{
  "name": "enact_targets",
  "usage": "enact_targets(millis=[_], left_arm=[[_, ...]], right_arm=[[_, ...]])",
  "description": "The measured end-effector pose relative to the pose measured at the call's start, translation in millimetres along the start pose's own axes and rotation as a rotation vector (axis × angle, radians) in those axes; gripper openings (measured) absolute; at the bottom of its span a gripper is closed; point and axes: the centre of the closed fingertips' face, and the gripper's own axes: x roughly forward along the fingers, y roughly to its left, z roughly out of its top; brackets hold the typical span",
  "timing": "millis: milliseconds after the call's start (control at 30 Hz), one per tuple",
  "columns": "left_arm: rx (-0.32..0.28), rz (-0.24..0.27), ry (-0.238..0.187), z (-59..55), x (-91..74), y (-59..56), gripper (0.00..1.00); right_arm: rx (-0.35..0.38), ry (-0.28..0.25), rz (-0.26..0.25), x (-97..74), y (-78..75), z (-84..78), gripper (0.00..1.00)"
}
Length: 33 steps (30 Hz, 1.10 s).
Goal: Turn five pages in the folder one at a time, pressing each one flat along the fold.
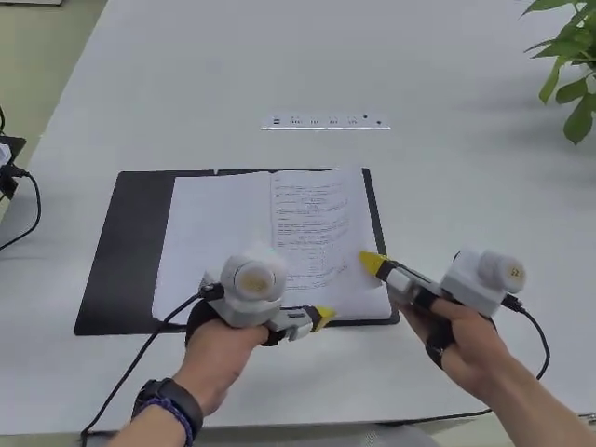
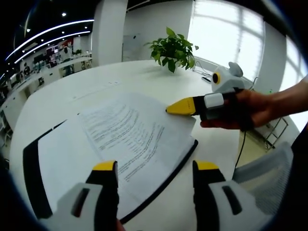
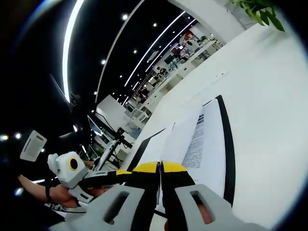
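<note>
A black folder (image 1: 126, 251) lies open on the white table. It shows a blank sheet (image 1: 219, 233) on the left and a printed page (image 1: 317, 223) on the right. My right gripper (image 1: 371, 263) is shut, its yellow tips touching the printed page's right edge (image 2: 168, 111). I cannot tell whether a sheet is pinched between them. My left gripper (image 1: 321, 318) hovers open at the folder's front edge (image 2: 163, 178), holding nothing. In the right gripper view the shut jaws (image 3: 160, 167) point along the printed page (image 3: 204, 139).
A silver power strip (image 1: 326, 121) is set into the table behind the folder. A green potted plant (image 1: 568, 65) stands at the far right. Black cables (image 1: 23, 214) trail off the left edge, and each gripper drags a cable toward the near edge.
</note>
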Motion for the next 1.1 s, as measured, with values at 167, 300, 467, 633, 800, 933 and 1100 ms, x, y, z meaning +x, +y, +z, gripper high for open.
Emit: enact_targets(millis=[167, 300, 467, 633, 800, 933, 1100], left_arm=[[-0.001, 0.022, -0.012, 0.0, -12.5, 7.7, 0.63], [-0.004, 0.032, -0.022, -0.6, -21.9, 11.7, 0.63], [-0.008, 0.044, -0.031, -1.9, -29.9, 16.8, 0.64], [-0.015, 0.054, -0.036, -4.6, -36.9, 20.0, 0.64], [-0.02, 0.065, -0.044, -5.4, -46.1, 25.4, 0.64], [-0.035, 0.081, -0.055, -6.1, -54.1, 31.4, 0.65], [-0.043, 0.098, -0.065, -7.9, -64.5, 38.0, 0.65]], right_arm=[[-0.014, 0.006, 0.016, 8.3, 7.7, -0.9, 0.0], [-0.019, 0.012, 0.03, 14.7, 13.9, -5.0, 0.0], [-0.029, 0.023, 0.048, 20.3, 23.9, -10.4, 0.0], [-0.029, 0.043, 0.051, 25.0, 27.9, -17.1, 0.0], [-0.032, 0.052, 0.061, 29.5, 36.2, -19.6, 0.0], [-0.024, 0.06, 0.069, 37.7, 43.0, -24.7, 0.0], [-0.026, 0.077, 0.089, 48.7, 54.3, -31.3, 0.0]])
